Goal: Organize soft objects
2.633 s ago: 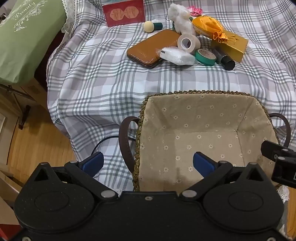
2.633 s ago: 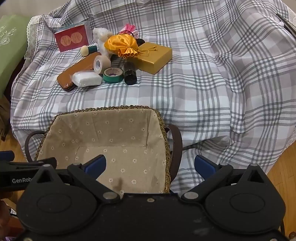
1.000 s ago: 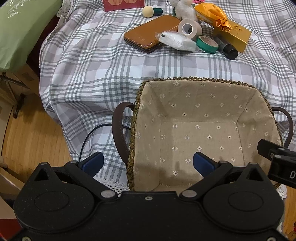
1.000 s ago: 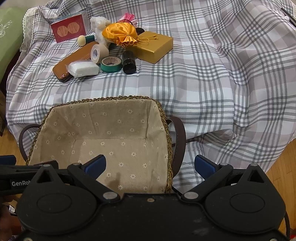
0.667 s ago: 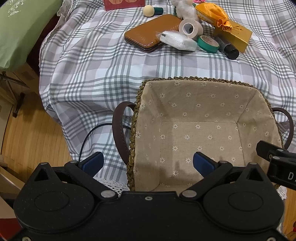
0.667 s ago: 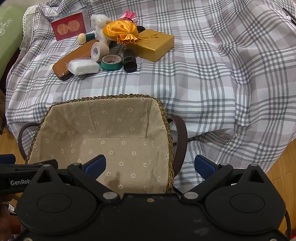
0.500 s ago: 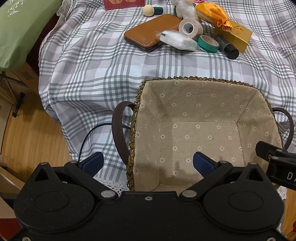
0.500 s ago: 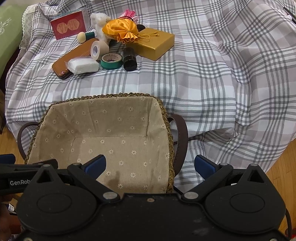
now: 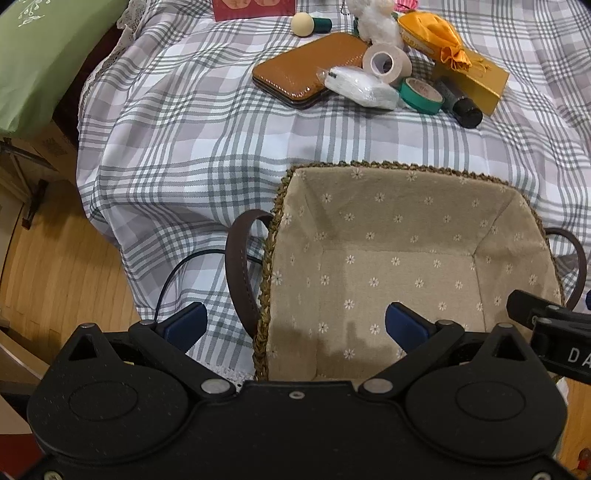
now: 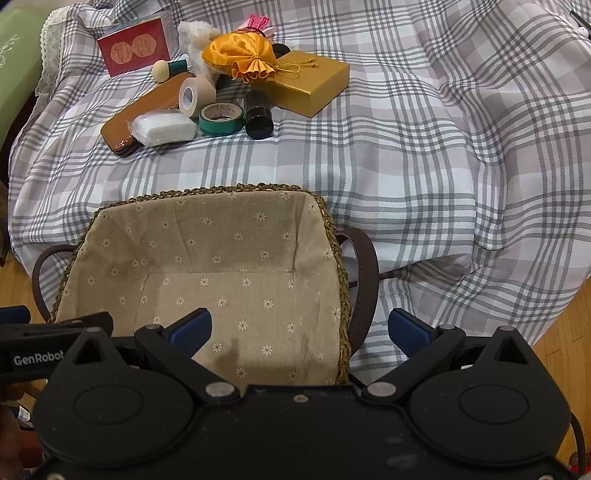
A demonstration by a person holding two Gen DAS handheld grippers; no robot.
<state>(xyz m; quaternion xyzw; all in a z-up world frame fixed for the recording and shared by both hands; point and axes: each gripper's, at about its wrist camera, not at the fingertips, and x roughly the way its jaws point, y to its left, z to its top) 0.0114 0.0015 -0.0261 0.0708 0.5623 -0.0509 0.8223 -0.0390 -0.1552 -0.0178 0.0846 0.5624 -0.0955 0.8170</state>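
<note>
Soft items sit in a cluster at the far side of the plaid cloth (image 10: 424, 155), well apart from both grippers: white plush toy (image 10: 192, 40), orange satin pouch (image 10: 240, 55) resting partly on the gold box (image 10: 314, 81), white padded packet (image 10: 164, 129) lying against the brown case (image 9: 306, 70). Same cluster: beige tape roll (image 10: 194, 96), green tape roll (image 10: 221, 120), black cylinder (image 10: 258, 114), red card (image 10: 135, 48), sponge applicator (image 9: 308, 24).

Lined wicker basket (image 10: 325, 221) stands between cluster and grippers, near the table edge; interior holds nothing.

Left gripper (image 9: 295, 321): fingers wide apart, holding nothing, straddling the basket's left wall and handle.

Right gripper (image 10: 299, 328): fingers wide apart, holding nothing, straddling the basket's right wall and handle.
</note>
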